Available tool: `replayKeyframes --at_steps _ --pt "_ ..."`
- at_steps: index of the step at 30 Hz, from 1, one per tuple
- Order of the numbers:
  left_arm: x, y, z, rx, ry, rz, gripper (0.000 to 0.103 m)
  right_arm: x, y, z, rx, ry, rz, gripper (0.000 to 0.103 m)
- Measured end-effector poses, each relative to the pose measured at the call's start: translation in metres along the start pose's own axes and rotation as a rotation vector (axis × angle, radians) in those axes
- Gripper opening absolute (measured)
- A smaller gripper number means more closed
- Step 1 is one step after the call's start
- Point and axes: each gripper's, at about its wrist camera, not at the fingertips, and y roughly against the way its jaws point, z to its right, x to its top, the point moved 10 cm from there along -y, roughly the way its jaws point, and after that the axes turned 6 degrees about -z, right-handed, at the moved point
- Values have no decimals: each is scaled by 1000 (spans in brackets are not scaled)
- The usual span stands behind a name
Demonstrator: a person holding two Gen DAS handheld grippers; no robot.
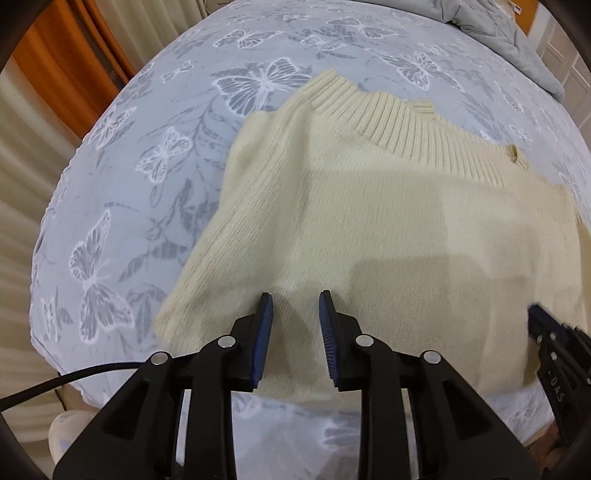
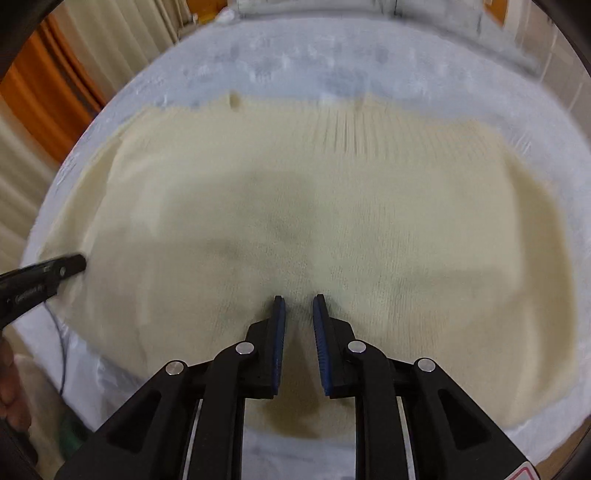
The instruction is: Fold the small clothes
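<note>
Now a cream knitted sweater (image 1: 369,229) lies spread flat on the butterfly-print bed (image 1: 155,155); the left hand-held gripper (image 1: 295,299) hangs over its near edge, jaws slightly parted, pinching nothing; the right hand-held gripper (image 2: 298,301) does likewise over the blurred knit.

Under my tongs spreads the grey-blue bedspread (image 1: 122,206), printed all over with white butterflies and leaves. Beyond its far left edge I see cream pleated curtains (image 1: 33,155) with an orange panel (image 1: 48,70) between them, and at its far right corner a grey quilt (image 1: 491,33) lies bunched up. A black cable (image 1: 62,378) runs across the spread's near left edge.
</note>
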Motion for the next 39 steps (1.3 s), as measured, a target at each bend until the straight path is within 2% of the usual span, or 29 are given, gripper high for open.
replayKeyframes --at_steps 1,2,3,5,7,8,10,12,13,15,16,17,19,20,22,26,28,29,32,35,39 --pt "0 2 -1 -3 2 1 25 2 8 -5 26 -8 7 17" --pt "-2 5 -2 -6 5 3 25 7 26 -15 106 -31 46 17" --pt "-5 6 -3 -11 9 2 26 9 35 -19 144 -42 65 18" --pt "-8 6 -5 -17 17 0 26 5 31 -29 156 -30 28 17" --pt "-11 5 -5 -15 16 -3 26 -5 5 -36 109 12 -35 16" --pt "-12 6 -4 -16 18 -7 26 -6 1 -37 88 34 -7 15" --pt "-14 9 -5 -25 26 -7 26 -3 13 -35 86 8 -9 16" --pt "-17 14 -8 -38 40 -3 26 1 34 -31 152 -53 20 18" --pt "-18 17 -10 -44 52 -1 26 1 45 -26 166 -75 39 19" --pt "-23 24 -19 -63 97 5 36 0 62 -9 151 -102 82 26" --pt "-25 26 -23 -59 114 9 47 -4 68 4 133 -111 96 28" --pt "-27 29 -27 -47 124 16 53 -10 73 25 91 -129 101 30" --pt "-33 31 -34 -8 121 26 57 -27 79 56 51 -173 97 32" --pt "-35 31 -36 0 120 21 62 -33 81 73 36 -213 91 35" --pt "-41 27 -38 -5 138 3 63 -50 80 114 11 -329 83 39" --pt "-49 24 -38 4 151 -23 63 -72 73 156 -15 -449 62 39" --pt "-50 25 -37 20 141 -18 65 -81 69 164 -25 -461 53 43" --pt "-51 26 -37 26 139 -18 70 -83 67 162 -29 -464 48 45" --pt "-54 29 -41 31 167 -19 72 -90 63 168 -20 -484 41 46" --pt "-58 47 -68 18 277 26 72 -95 67 166 -8 -491 49 47" --pt "-86 66 -124 73 454 29 73 -98 75 166 -31 -457 86 58"
